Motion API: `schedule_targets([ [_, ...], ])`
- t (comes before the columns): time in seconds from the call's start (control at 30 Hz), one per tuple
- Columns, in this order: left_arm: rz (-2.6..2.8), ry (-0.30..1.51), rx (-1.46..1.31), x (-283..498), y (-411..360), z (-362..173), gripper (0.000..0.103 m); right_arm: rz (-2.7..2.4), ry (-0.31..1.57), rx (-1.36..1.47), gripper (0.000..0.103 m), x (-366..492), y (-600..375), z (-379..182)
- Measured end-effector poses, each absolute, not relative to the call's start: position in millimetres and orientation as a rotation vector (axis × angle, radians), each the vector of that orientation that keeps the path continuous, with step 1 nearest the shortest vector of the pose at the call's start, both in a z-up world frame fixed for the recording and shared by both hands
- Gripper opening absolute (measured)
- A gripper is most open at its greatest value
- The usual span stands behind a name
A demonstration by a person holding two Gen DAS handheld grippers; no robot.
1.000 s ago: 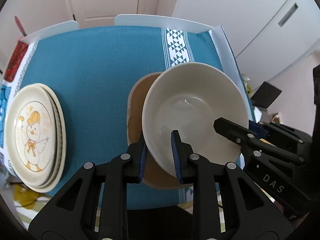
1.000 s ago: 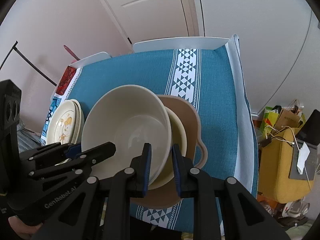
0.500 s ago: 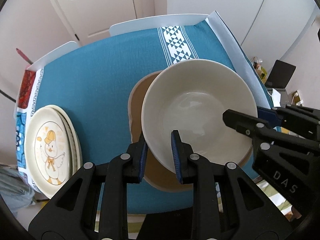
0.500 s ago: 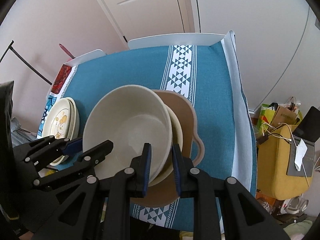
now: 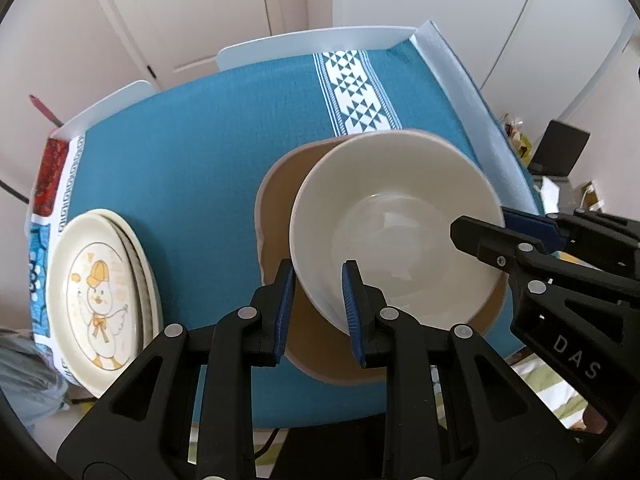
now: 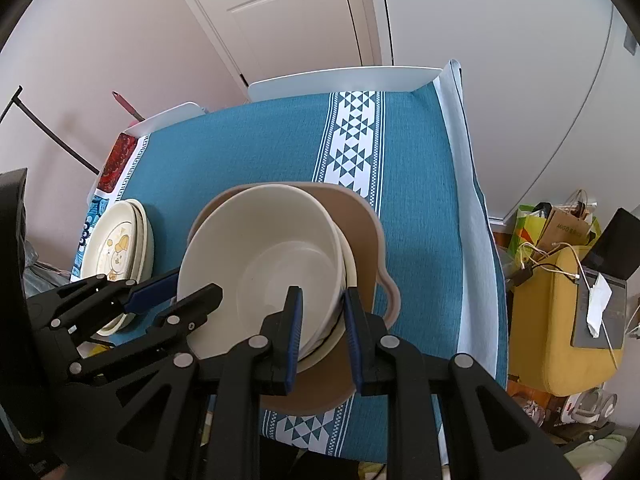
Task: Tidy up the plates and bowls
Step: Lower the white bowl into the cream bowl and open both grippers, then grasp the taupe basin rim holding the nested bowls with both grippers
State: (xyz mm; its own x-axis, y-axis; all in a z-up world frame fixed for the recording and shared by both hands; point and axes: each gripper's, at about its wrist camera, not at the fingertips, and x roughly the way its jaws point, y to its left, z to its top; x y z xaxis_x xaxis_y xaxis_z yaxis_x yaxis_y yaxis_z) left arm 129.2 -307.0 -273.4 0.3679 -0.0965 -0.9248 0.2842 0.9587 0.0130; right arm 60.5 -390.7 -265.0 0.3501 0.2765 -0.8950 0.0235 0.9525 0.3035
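Observation:
A large cream bowl (image 5: 396, 224) (image 6: 272, 264) sits nested in a second cream bowl (image 6: 349, 268), over a brown dish with a handle (image 5: 276, 208) (image 6: 360, 216) on the blue tablecloth. My left gripper (image 5: 318, 280) is shut on the bowl's near-left rim, one pad inside and one outside. The right gripper (image 6: 320, 308) pinches the opposite rim, its outer pad against the lower bowl's edge. Each gripper shows in the other's view, the right gripper (image 5: 480, 232) and the left gripper (image 6: 176, 284). A stack of cream plates with a duck picture (image 5: 96, 300) (image 6: 116, 248) lies at the table's left edge.
The blue cloth (image 5: 192, 168) has a white patterned band (image 5: 356, 92) toward the far right. White chair backs (image 6: 340, 76) stand behind the table, and a door beyond. A yellow seat with cables and bags (image 6: 560, 280) stands to the right of the table.
The left gripper has rolled a little, so the table and plates sit differently in its view. The top bowl has drawn closer over the bowl beneath. Both grips are unchanged.

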Motion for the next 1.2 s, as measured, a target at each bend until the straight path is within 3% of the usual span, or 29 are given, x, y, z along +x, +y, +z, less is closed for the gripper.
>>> schedule_targets([
  [0.33, -0.187, 1.002, 0.08, 126, -260, -195, 0.021, 0.157, 1.08, 0.323, 0.019, 47, -414, -213],
  [0.4, -0.183, 0.957, 0.087, 123, -253, -178, 0.025, 0.159, 1.042, 0.356, 0.03, 42, -423, -200],
  [0.43, -0.179, 0.935, 0.093, 122, -249, -171, 0.026, 0.159, 1.02, 0.366, 0.049, 39, -426, -192],
  [0.47, -0.174, 0.913, 0.098, 120, -246, -165, 0.035, 0.156, 0.993, 0.367, 0.071, 36, -429, -184],
  [0.5, -0.171, 0.899, 0.1, 120, -244, -160, 0.062, 0.153, 0.974, 0.363, 0.08, 35, -431, -178],
  [0.53, -0.171, 0.873, 0.099, 118, -241, -155, 0.081, 0.147, 0.953, 0.356, 0.089, 32, -433, -173],
  [0.57, -0.169, 0.839, 0.097, 116, -239, -150, 0.103, 0.142, 0.934, 0.345, 0.092, 30, -434, -167],
  [0.7, -0.188, 0.783, 0.15, 111, -233, -137, 0.103, 0.143, 0.909, 0.312, 0.103, 22, -437, -157],
  [0.9, -0.296, 0.952, 0.238, 119, -222, -165, 0.103, 0.121, 1.085, 0.138, 0.103, 21, -431, -171],
  [1.2, -0.408, 1.175, 0.343, 138, -231, -239, 0.103, 0.131, 1.356, 0.006, 0.102, 40, -424, -242],
])
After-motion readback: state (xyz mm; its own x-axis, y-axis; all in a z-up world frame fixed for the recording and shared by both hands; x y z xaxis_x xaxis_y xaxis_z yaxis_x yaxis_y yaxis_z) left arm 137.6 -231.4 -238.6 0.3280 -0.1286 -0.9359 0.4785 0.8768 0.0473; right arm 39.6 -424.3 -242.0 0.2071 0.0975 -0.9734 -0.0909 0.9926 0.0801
